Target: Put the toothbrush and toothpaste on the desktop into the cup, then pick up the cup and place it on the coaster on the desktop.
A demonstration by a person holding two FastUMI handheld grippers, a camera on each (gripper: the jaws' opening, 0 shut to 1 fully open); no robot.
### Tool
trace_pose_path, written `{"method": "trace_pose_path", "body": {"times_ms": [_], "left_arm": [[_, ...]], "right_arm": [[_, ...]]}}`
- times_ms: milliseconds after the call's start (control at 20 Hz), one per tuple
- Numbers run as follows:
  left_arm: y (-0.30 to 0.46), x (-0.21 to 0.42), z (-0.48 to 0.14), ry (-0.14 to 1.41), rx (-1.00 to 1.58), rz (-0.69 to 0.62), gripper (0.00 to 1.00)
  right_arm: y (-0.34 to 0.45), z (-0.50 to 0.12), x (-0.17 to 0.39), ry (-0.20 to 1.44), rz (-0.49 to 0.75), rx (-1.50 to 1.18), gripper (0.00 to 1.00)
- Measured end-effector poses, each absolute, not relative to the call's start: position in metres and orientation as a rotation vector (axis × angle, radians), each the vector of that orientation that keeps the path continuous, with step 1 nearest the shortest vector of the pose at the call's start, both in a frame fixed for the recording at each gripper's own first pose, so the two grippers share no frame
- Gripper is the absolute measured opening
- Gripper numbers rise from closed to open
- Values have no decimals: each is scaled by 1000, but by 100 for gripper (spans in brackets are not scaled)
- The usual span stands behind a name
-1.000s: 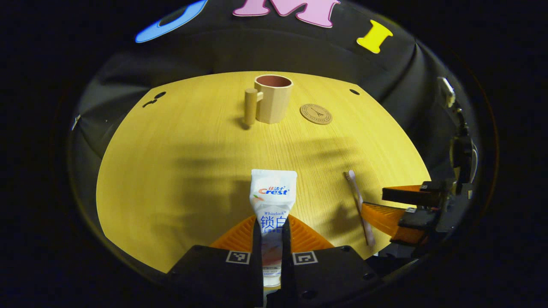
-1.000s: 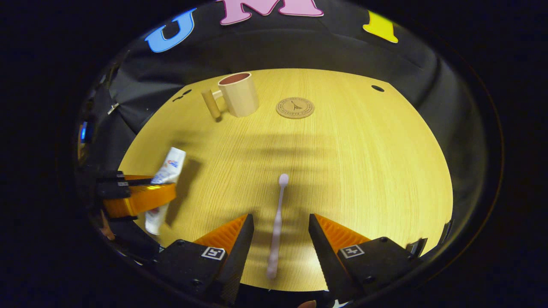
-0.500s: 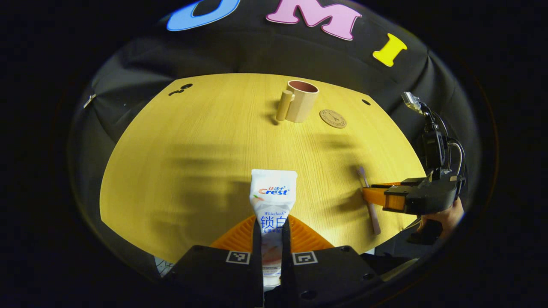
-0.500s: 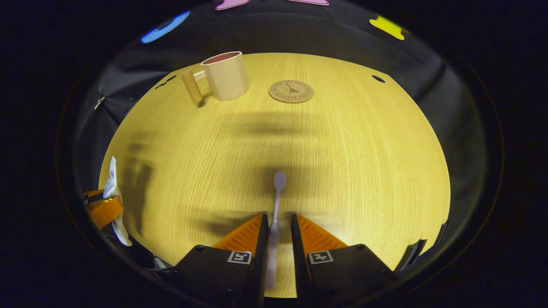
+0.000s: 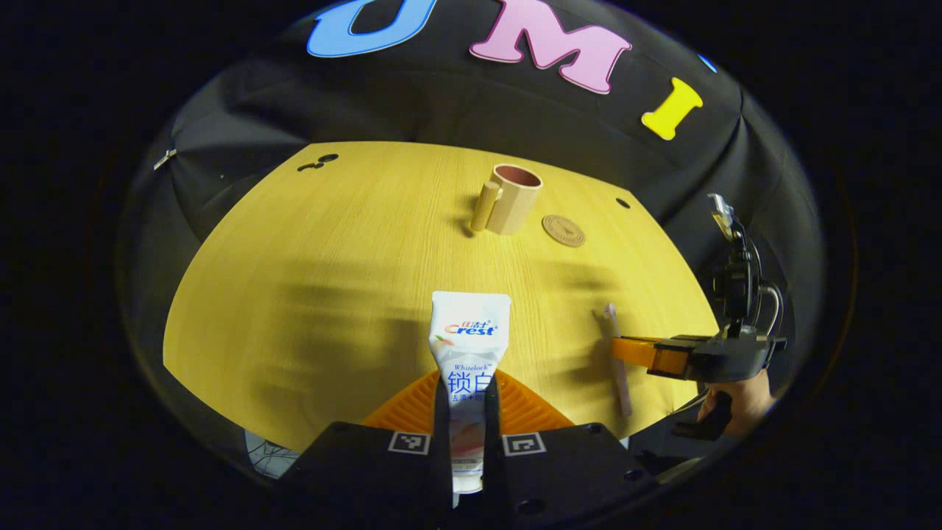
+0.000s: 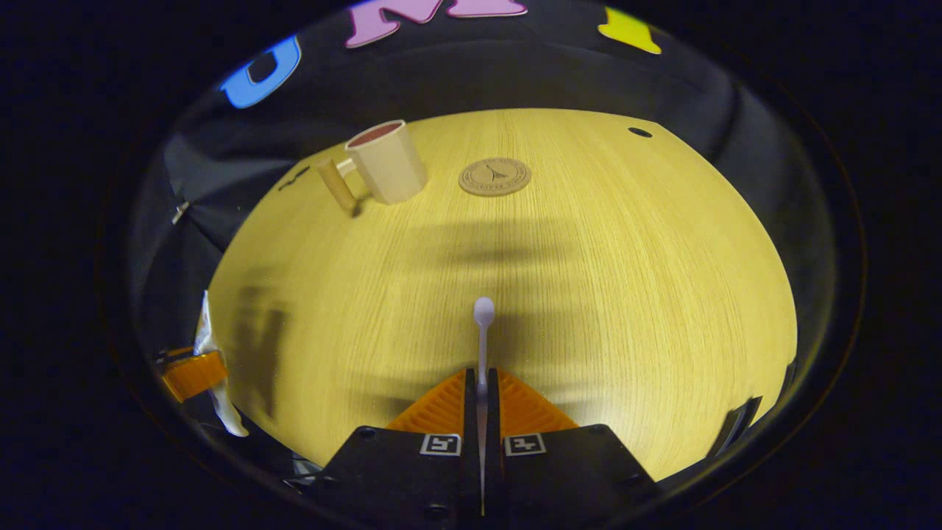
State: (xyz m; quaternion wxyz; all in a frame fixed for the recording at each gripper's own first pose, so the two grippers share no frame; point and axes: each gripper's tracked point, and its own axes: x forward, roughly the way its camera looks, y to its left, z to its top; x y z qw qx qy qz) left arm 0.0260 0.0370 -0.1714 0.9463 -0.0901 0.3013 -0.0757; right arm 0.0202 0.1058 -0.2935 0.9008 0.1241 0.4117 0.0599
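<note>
My left gripper (image 5: 466, 386) is shut on a white toothpaste tube (image 5: 468, 335), which sticks out forward above the yellow wooden table (image 5: 331, 258). My right gripper (image 6: 482, 383) is shut on a pale toothbrush (image 6: 483, 324), head pointing forward, held over the table (image 6: 625, 280). A beige cup (image 5: 514, 199) with a peg handle stands upright at the far side, and a round cork coaster (image 5: 564, 230) lies just right of it. The right gripper view shows the cup (image 6: 386, 162) and the coaster (image 6: 494, 177) too. In the left gripper view the right gripper (image 5: 633, 350) holds the toothbrush (image 5: 617, 353) at the right edge.
A hand (image 5: 736, 408) holds the right gripper near the table's right edge. The left gripper (image 6: 193, 372) with the tube (image 6: 213, 368) shows at the table's left edge in the right gripper view. Small dark holes (image 5: 316, 162) mark the far corners.
The right gripper closed on the toothbrush and lifted it off the table. The left gripper, still holding the tube, rose and drew back from the cup.
</note>
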Motion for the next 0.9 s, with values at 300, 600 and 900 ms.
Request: {"method": "trace_pose_path", "body": {"times_ms": [300, 600, 900], "left_arm": [[24, 55, -97, 424, -220, -174, 24], [-11, 111, -3, 166, -259, -265, 19], [-31, 184, 61, -13, -265, -279, 19]], "right_arm": [[104, -206, 38, 604, 260, 396, 6], [95, -137, 48, 482, 361, 448, 6], [76, -113, 49, 467, 418, 458, 6]]}}
